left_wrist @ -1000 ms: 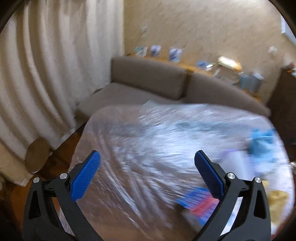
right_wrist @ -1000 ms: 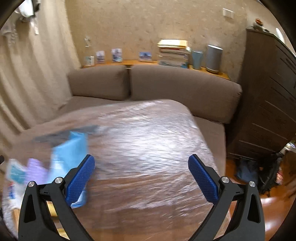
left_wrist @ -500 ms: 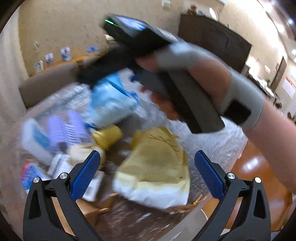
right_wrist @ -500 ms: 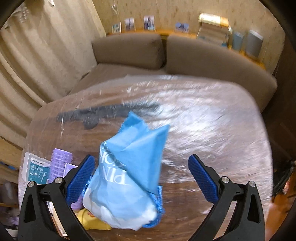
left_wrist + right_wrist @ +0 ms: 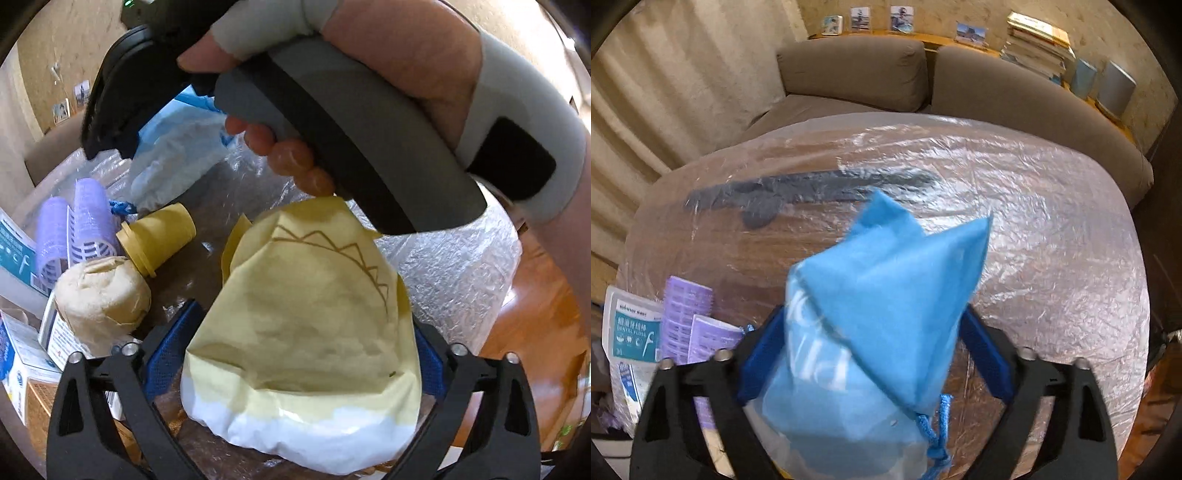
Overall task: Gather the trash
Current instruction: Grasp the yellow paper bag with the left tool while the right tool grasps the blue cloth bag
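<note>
My left gripper (image 5: 295, 363) is closing around the crumpled yellow paper bag (image 5: 306, 325), which hides its pads; my right gripper (image 5: 873, 354) is closing around the soft blue drawstring pouch (image 5: 871, 332) on the plastic-wrapped table (image 5: 1052, 258).

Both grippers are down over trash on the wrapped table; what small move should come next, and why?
Probably finish closing both. The left gripper straddles the yellow-and-white crumpled paper bag; the right gripper straddles the blue drawstring fabric bag. Both are closing, so squeeze before lifting.
</note>
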A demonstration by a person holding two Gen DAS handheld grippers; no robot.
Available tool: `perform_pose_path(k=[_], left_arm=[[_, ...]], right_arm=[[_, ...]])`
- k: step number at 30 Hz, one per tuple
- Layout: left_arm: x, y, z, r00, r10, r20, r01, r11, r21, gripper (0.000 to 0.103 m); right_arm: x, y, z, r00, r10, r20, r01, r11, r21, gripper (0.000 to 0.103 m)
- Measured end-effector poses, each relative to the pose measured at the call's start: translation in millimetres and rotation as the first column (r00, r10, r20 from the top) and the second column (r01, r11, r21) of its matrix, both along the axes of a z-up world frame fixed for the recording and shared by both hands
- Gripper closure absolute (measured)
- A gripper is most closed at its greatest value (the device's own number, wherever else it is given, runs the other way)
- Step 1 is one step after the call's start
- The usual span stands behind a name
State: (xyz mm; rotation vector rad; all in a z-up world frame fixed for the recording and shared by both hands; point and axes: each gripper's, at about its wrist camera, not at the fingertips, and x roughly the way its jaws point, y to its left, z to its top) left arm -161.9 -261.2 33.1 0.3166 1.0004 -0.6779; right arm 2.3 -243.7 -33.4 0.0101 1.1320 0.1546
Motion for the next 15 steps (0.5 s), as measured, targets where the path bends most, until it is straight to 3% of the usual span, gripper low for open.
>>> perform_pose_path(k=[5, 9, 15], left_arm=[[-12.5, 0.5, 4.2, 1.000, -0.009, 0.016, 0.010, 1.000, -0.022, 0.018], [-8.4, 15.4, 11.9, 1.000, -0.009, 0.013, 0.009, 0.998, -0.063, 0.043], [-2.7, 53.8, 31.0, 1.000, 0.002, -0.014, -0.003, 0.994, -0.109, 0.046]], right_arm=[[-8.0, -1.2, 7.7, 0.999, 0.014, 0.046, -0.015, 1.000, 0.027, 0.043], [-13.2, -6.9, 22.5, 0.994, 0.009, 0.109, -0.010, 1.000, 0.004, 0.045], [-29.6, -16.9, 48.4, 0.983, 0.009, 0.186, -0.008, 1.000, -0.007, 0.047]])
